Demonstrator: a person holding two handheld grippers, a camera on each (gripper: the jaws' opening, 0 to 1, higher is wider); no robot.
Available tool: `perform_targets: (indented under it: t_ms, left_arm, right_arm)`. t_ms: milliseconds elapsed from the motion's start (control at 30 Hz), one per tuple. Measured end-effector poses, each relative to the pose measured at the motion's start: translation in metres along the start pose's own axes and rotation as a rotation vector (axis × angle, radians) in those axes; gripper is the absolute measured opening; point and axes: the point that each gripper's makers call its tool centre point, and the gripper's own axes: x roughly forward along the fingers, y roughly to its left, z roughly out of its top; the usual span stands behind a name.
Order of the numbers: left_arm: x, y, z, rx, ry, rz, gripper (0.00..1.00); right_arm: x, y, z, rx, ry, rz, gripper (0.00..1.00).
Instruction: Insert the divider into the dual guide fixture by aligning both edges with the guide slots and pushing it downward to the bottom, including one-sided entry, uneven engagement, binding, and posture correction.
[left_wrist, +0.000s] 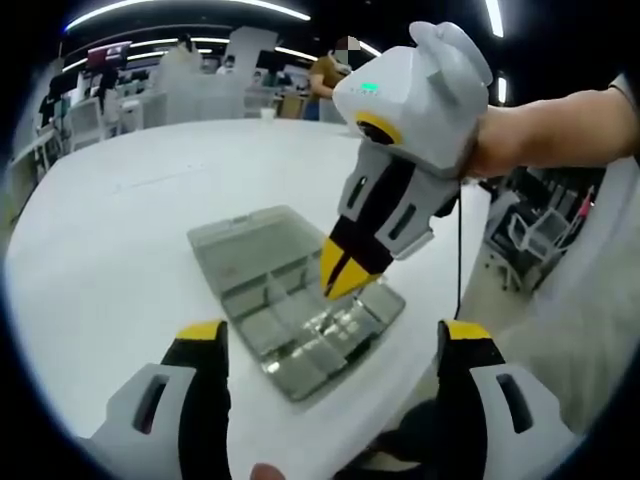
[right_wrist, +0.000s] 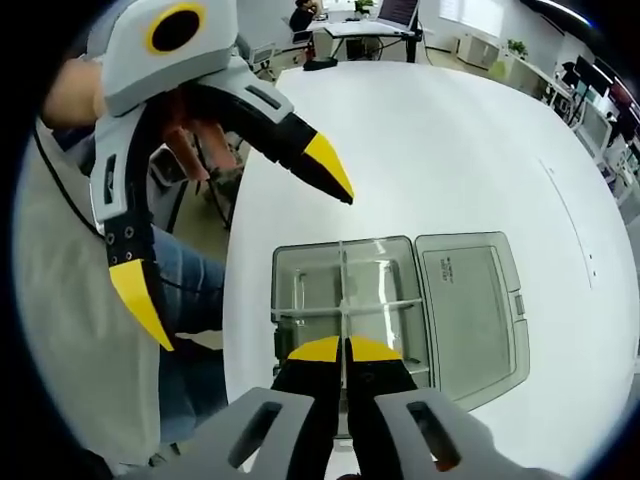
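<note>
- In the right gripper view, nearest us, the right gripper has its yellow-tipped jaws drawn together on the thin clear divider, which runs on from between the tips across the box.
- In the left gripper view, nearest us, the left gripper has its jaws wide apart with nothing between them; it hovers short of the box.
- Just past both sits the clear plastic compartment box, our dual guide fixture, on the round white table. Its hinged lid lies open flat beside the tray.
- The divider stands edge-on along the tray's middle line, crossed by another clear partition. Everything is transparent and glossy, so slot edges are hard to read.
- Progress, as we judge: the divider has been brought into the tray and is still gripped, so insertion is under way but not finished. We cannot tell whether both ends are in their slots, nor how deep it sits.
- Left to do, in our judgement: confirm both edges are engaged, level any tilt, press to the bottom, release.
- In the left gripper view the right gripper comes in from the right, tips down on the tray.
- Farther off: office desks and chairs, and a person standing beyond the table.
</note>
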Motion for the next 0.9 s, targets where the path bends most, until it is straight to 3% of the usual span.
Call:
perform_targets:
  t_ms: [900]
  left_arm:
    - [0.0004, 0.0000, -0.0018, -0.007, 0.006, -0.002, 0.83]
  right_arm:
    - [0.0070, -0.0003, -0.0040, -0.014, 0.005, -0.014, 0.00]
